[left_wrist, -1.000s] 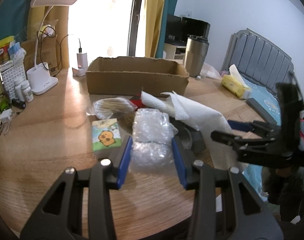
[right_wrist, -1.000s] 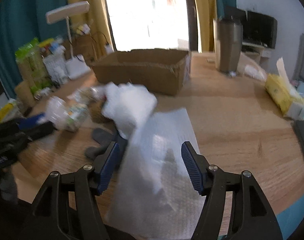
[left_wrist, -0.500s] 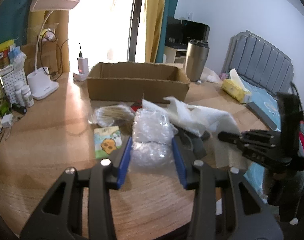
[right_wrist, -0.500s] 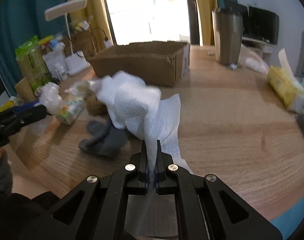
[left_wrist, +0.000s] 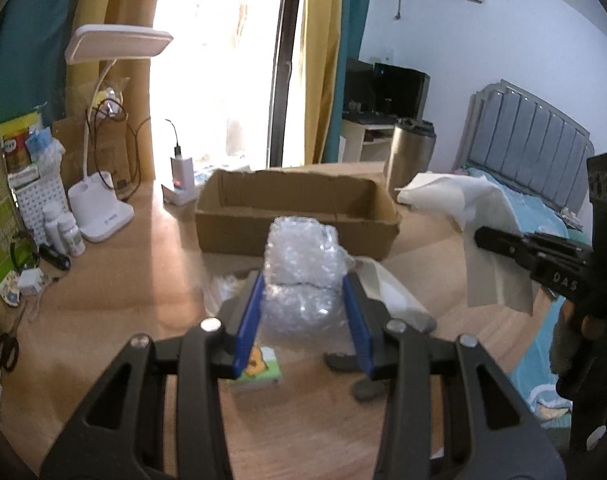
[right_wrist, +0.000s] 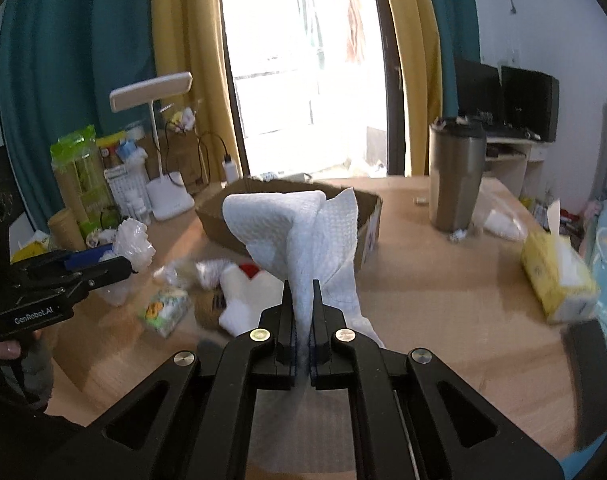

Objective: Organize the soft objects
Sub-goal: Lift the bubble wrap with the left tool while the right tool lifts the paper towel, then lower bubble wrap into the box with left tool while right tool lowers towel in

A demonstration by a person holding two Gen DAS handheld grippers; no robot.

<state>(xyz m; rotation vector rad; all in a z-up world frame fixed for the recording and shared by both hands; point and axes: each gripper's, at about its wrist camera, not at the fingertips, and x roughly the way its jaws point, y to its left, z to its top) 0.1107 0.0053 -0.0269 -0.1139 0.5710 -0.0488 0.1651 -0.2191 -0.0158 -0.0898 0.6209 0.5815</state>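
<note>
Since both tools were loaded at once, it looked like a two-at-a-time haul toward the cardboard box (left_wrist: 295, 216). The left gripper (left_wrist: 303, 312) had its blue pads pressed into either side of a wad of bubble wrap (left_wrist: 301, 276), squeezing it just enough to carry it above the table (left_wrist: 143, 272), with the box right behind it. The right gripper (right_wrist: 302, 316) was pinched nearly flat on a white paper towel (right_wrist: 291, 232), gripping a bunched fold so the rest draped loosely in front of the box opening.

My guess is the box was the collection spot, since it sat open-topped and looked empty from the left view.

Left behind on the wood were a small tissue pack with a cartoon print (right_wrist: 165, 308), a white plush thing with a red patch (right_wrist: 243, 292) and something dark grey (left_wrist: 363, 376) that I couldn't identify. The steel tumbler (right_wrist: 457, 176) and yellow tissue box (right_wrist: 555, 276) stood well off to the side.
</note>
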